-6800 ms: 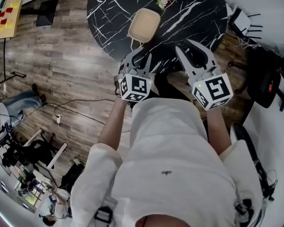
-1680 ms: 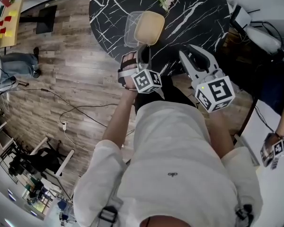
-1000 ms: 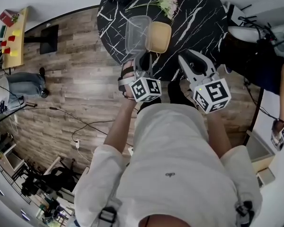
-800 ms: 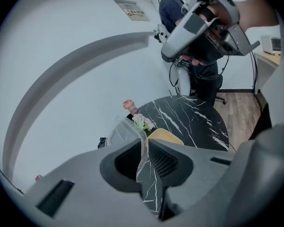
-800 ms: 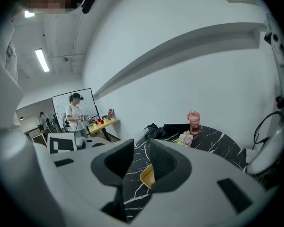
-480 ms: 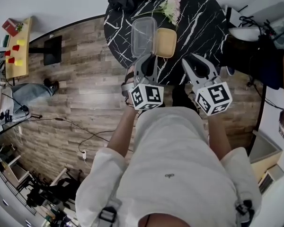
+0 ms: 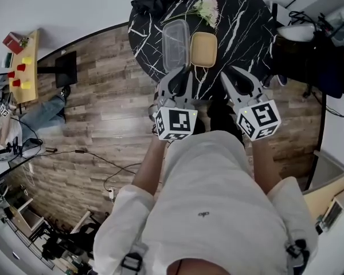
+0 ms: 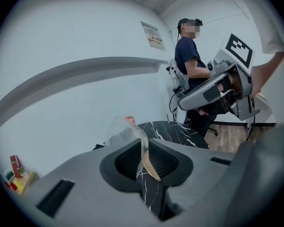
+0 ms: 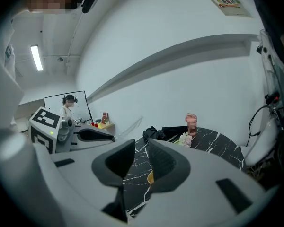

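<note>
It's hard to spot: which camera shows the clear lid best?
The head view: nearly the whole clear lid shows against the dark table. The left gripper view shows its edge between the jaws; the right gripper view, a faint sliver.

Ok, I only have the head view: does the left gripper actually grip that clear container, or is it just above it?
Observer: It grips it. In the left gripper view, the left gripper has its jaws closed on a thin wall of the clear container, which stands up out of them.
Operator: And the right one?
Observer: The right gripper view shows the right gripper with a narrow gap between its jaws and nothing in it; only the black marble table shows beyond.
Operator: What's at the table's far edge?
Observer: A pink lidded cup stands upright just behind the flowers.
</note>
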{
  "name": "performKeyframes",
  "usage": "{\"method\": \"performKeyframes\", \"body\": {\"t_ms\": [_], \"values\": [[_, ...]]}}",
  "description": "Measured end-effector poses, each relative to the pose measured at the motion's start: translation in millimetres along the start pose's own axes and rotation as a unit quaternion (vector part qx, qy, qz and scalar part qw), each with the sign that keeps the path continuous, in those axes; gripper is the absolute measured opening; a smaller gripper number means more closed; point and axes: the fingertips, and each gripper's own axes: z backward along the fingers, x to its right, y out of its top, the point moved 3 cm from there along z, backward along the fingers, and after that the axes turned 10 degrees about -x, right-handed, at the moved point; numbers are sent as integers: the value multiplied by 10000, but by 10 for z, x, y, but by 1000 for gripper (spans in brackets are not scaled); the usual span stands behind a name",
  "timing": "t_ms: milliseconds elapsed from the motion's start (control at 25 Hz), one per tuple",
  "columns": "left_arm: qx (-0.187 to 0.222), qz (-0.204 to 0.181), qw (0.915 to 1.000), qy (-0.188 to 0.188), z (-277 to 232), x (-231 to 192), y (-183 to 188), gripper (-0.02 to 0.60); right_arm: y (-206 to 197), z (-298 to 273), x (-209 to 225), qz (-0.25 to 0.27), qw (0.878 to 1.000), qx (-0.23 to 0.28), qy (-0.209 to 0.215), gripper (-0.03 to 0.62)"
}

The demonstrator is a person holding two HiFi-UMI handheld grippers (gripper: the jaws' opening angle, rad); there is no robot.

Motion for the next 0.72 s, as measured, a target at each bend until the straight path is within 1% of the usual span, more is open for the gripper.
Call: {"method": "performKeyframes", "body": {"t_ms": [200,440,560,720], "values": [[207,289,9994,-42,132,-90,27,51,31,33,-82,18,9999,122,-29,89],[367,537,9978,-86,251,-162,41,51,95,57,-165,91,9997,220,-25,86],[467,756,9960,-124,335,-219,76,51,138,89,-212,150,9996,239,-20,84],[609,1105,9916,-269,426,-266,158,51,231,177,-252,234,9994,268,-31,78]]}}
